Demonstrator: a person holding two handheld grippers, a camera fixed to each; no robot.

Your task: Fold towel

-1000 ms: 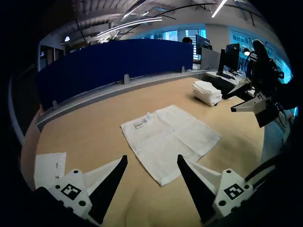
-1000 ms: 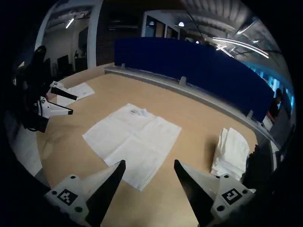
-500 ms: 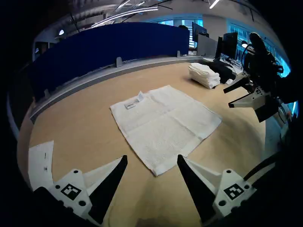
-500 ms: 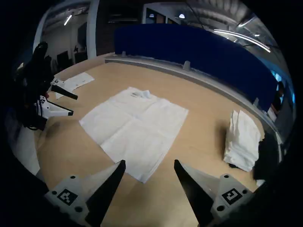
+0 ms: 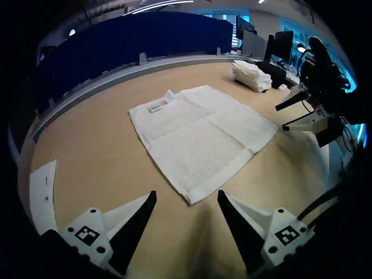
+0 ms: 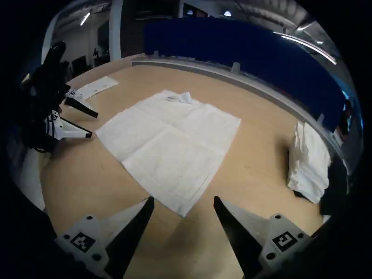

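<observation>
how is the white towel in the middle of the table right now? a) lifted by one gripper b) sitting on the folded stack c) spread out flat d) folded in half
C: the towel lies spread flat in a single layer on the table, and the left gripper and right gripper are both open, neither closed on it.

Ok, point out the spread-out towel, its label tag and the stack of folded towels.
spread-out towel (image 5: 200, 135), left gripper view, middle of the cloth.
label tag (image 5: 169, 96), left gripper view, its white flap.
stack of folded towels (image 6: 309, 160), right gripper view, middle of the pile.
</observation>
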